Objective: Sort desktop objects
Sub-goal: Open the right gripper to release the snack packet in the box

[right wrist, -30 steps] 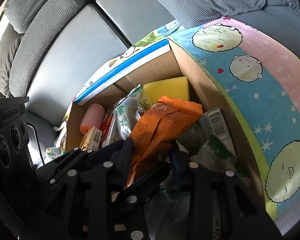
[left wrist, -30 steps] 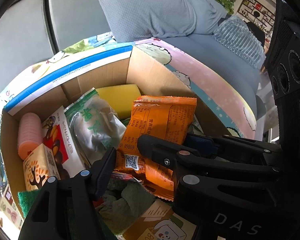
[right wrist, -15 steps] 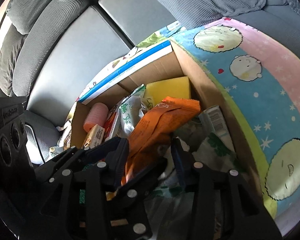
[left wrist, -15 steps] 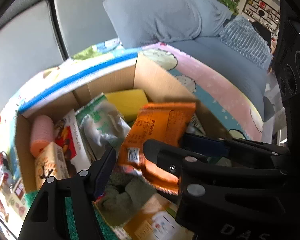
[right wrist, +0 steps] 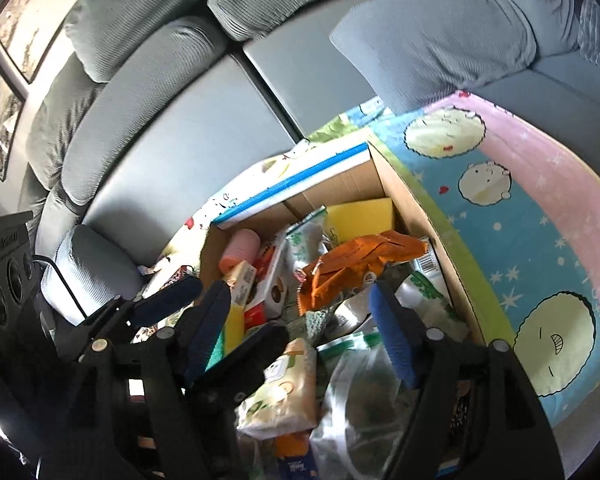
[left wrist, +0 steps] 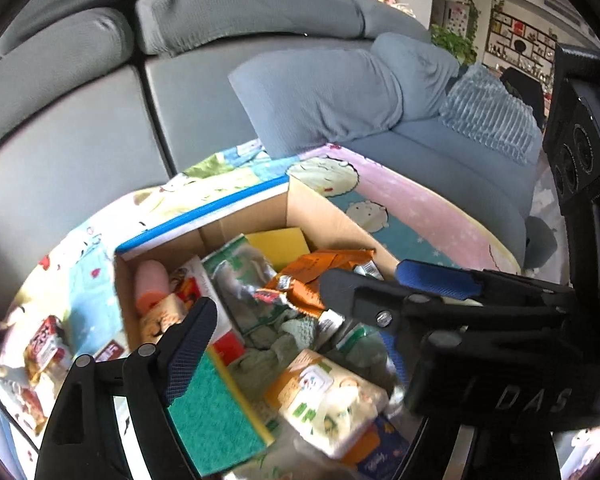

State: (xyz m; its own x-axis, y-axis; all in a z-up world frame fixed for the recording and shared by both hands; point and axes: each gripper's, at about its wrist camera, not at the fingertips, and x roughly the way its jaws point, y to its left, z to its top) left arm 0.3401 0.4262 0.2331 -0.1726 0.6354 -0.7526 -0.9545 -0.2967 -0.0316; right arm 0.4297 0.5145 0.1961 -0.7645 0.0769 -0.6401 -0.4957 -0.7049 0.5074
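One box (left wrist: pixel 332 216) is being shown, packed with goods: one orange packet (left wrist: pixel 320 276), one pink roll (left wrist: pixel 151 288), two sponges, one yellow (left wrist: pixel 279 242) and one green (left wrist: pixel 211 412), and one tissue pack (left wrist: pixel 332 404). Two grippers, left (left wrist: pixel 265 300) and right (right wrist: pixel 300 308), are being seen above.

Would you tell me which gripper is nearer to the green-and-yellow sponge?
Left. The left gripper hangs just above the sponge, its left finger beside it; the right gripper sits further right, near the orange packet. Both jaws have just been opening, empty.
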